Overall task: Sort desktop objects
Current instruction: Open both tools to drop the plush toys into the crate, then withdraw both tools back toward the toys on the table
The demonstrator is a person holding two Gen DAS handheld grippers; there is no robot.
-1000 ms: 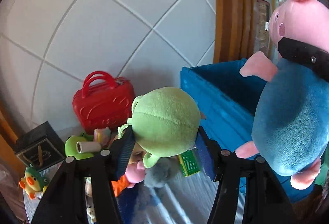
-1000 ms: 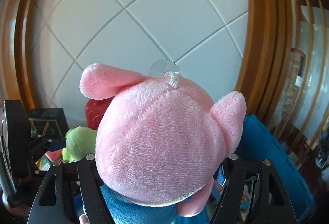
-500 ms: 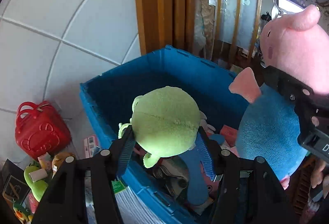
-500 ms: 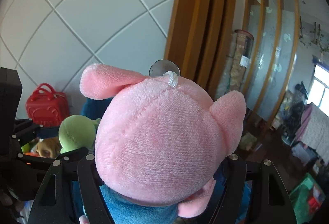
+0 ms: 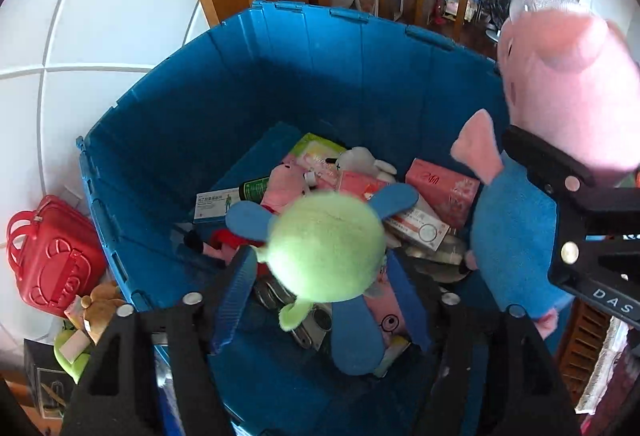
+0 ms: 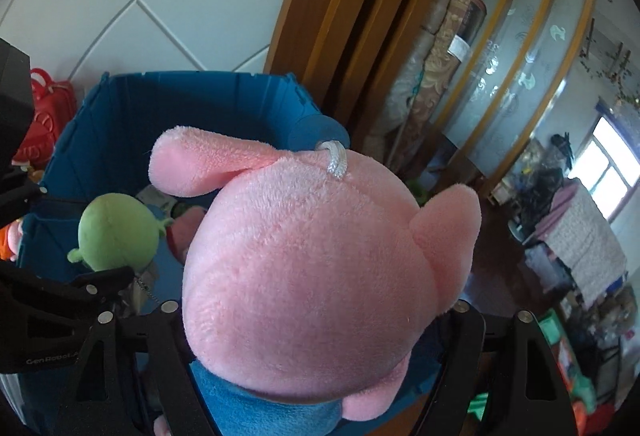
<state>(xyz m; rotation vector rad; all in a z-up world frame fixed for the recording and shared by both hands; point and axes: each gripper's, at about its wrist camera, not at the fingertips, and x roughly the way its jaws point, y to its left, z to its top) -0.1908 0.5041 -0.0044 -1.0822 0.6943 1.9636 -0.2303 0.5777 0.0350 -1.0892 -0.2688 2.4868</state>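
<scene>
Green plush toy [image 5: 326, 244] sits squeezed in my left gripper [image 5: 320, 300], above the blue bin [image 5: 168, 124] full of toys. My right gripper [image 6: 316, 348] squeezes the pink pig plush [image 6: 312, 268] beside it.

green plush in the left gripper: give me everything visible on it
The green plush is a round, fuzzy, pale green soft toy with small stubby nubs, one at its lower edge, one at its side. No face shows from either camera. It sits between the fingers of the left gripper, whose blue pads flank it, and hangs over the open blue bin, above the boxes and plush toys inside. It looks blurred in the left wrist view.
</scene>
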